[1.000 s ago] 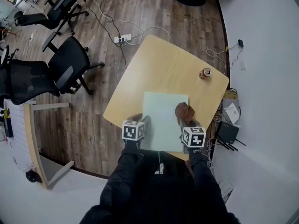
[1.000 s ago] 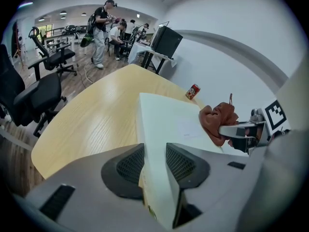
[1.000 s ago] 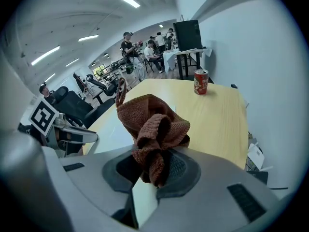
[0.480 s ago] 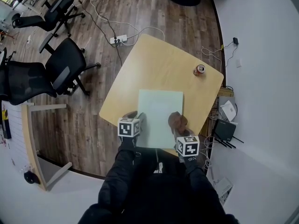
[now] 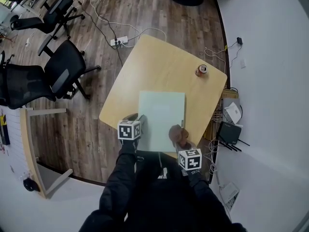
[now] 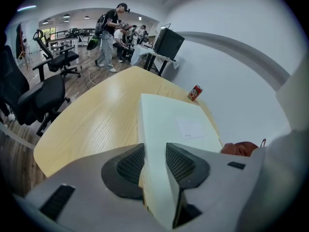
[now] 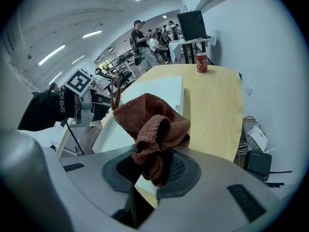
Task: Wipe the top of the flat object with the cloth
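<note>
While the flat object (image 5: pixel 161 115) lies on the near part of the wooden table (image 5: pixel 164 64), its near left edge is pinched between the jaws of the left gripper (image 6: pixel 154 151). The two dark pads are pressed against both sides of this edge. The flat object is pale green and rectangular, and a small square label is seen on its top.

The cloth (image 7: pixel 149 120), reddish-brown and knitted, is held bunched in the jaws of the right gripper (image 7: pixel 154 166), which are closed on its lower folds. In the head view the cloth is found at the near right corner of the flat object. Whether it presses on the surface cannot be told.

A red can (image 5: pixel 201 70) is placed upright near the far right corner of the table, well apart from the flat object. Black office chairs (image 5: pixel 67 69) are seen on the wooden floor at the left, and a white power strip (image 5: pixel 118 41) lies beyond the table's far edge.
</note>
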